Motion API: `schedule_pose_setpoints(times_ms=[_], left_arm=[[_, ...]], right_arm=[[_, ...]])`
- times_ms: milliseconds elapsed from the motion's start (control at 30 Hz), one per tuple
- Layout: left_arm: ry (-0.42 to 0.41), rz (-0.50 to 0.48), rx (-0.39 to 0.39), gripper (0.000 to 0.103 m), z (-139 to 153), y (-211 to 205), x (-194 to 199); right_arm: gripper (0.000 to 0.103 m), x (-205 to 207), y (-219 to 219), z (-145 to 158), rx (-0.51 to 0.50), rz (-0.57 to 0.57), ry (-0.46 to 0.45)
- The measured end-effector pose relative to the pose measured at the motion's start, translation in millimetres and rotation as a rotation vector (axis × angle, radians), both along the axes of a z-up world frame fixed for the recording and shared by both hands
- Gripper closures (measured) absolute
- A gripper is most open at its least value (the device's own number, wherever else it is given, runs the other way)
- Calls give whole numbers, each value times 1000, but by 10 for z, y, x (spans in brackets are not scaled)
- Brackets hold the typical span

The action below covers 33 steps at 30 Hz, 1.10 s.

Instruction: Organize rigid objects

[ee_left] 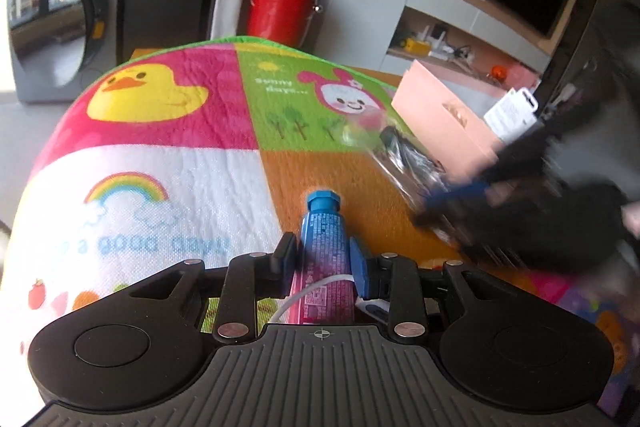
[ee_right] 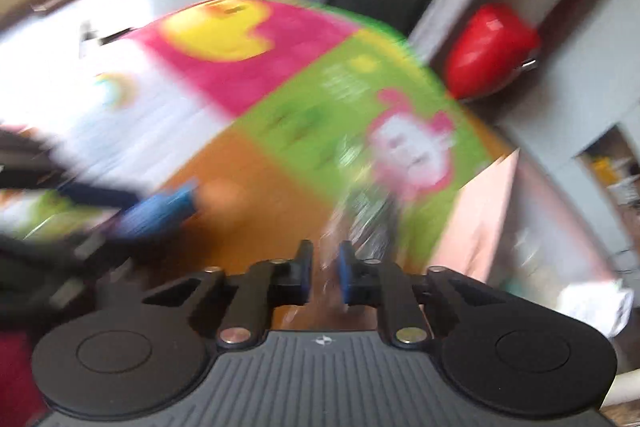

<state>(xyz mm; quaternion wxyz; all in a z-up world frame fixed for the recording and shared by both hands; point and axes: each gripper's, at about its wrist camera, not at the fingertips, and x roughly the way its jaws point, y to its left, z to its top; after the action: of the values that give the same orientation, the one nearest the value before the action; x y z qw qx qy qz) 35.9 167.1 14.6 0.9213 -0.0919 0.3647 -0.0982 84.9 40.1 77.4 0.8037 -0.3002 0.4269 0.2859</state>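
With the left gripper point(ee_left: 324, 259) clamped on the blue-capped tube point(ee_left: 320, 239) above the play mat point(ee_left: 160, 167) and the right gripper point(ee_right: 325, 267) pinching a clear packet point(ee_right: 360, 211), that slippery film could slide from its fingers mid-swing.

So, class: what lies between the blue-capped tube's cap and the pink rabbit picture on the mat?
In the left wrist view, only bare orange mat lies between the tube and the rabbit picture.
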Motion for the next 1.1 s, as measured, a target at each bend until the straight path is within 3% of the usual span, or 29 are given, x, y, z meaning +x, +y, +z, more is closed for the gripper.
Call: schedule_pose_setpoints(times_ms=[200,267,367,400,433,500,633,733,767,833,900,1000,1100], left_arm=[[-6,24,82,70,4,-158,-51],[3,35,90,70,16,-191,-50],[25,9,25,67,30,-207,-33],[36,-10,-17,66,31,-204,-31],[47,-27,-64,65,32,-197,-17],[41,-37,-126,69,77,-174,-24],[-62,15,-118,69,338,-127,-229],[-93,14,-104,69,563,-114,-497],[-90,-1,-89,69,611,-138,-623],[-62,-21,-65,69,632,-195,-848],[-30,0,-69,69,577,-237,-1085],[-6,115,-154,69,394,-213,-1327],[-9,203,-241,69,190,-234,-1319]], right_arm=[[95,-530,-552,21,29,12,27],[95,-623,-753,41,36,-11,-10],[90,-762,-1051,149,129,-11,-62],[76,-793,-1148,194,185,-7,-37],[55,-842,-1245,248,254,0,-8],[35,-959,-1358,307,361,30,17],[35,-1136,-1279,169,389,98,61],[35,-1192,-1213,-8,370,102,86],[38,-1179,-1211,-48,369,96,83],[61,-1164,-1221,-112,360,72,67],[62,-1164,-1272,-113,364,45,37],[62,-1134,-1387,-161,360,0,-13],[62,-1101,-1584,-184,398,-43,-14]])
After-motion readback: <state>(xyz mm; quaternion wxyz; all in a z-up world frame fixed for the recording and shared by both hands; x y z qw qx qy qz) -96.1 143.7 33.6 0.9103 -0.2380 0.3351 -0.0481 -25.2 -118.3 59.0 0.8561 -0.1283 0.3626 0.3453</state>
